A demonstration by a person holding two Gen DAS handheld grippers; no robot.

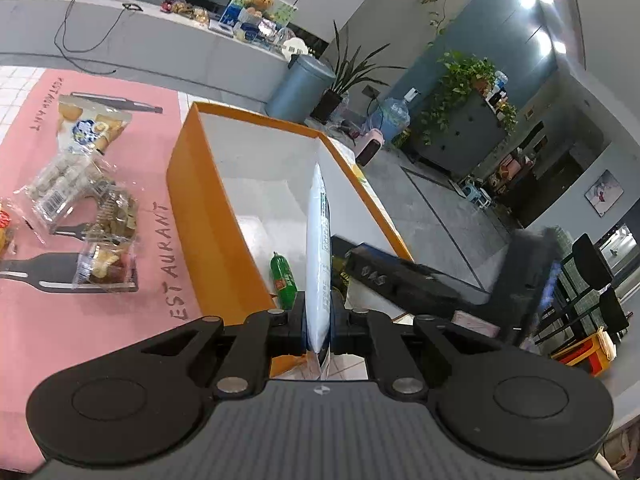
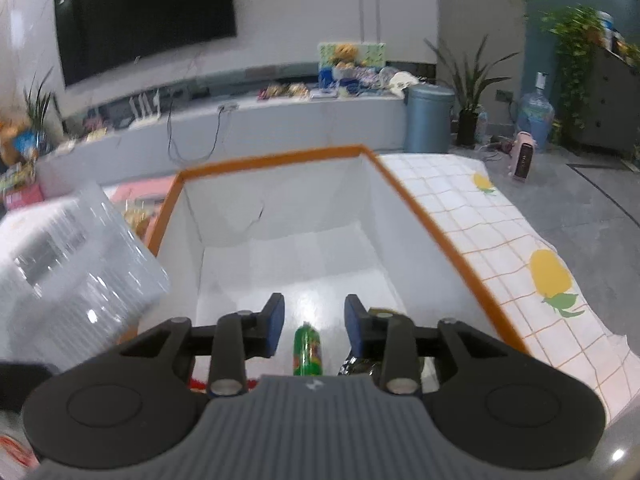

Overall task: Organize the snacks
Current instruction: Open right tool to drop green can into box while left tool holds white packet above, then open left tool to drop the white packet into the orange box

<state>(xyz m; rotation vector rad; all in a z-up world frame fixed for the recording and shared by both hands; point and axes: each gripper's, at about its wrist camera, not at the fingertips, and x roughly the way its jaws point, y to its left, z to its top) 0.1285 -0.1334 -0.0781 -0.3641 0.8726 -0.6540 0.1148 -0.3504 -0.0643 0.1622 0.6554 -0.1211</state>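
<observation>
Jaws of the left gripper (image 1: 319, 322) clamped a white snack bag (image 1: 319, 248) edge-on over the orange box (image 1: 208, 216), while the right gripper (image 2: 314, 326) stood open above a green packet (image 2: 307, 350) lying inside.

Right gripper (image 2: 314, 326) fingers apart over orange-rimmed box (image 2: 420, 208), green packet (image 2: 307, 350) below
</observation>
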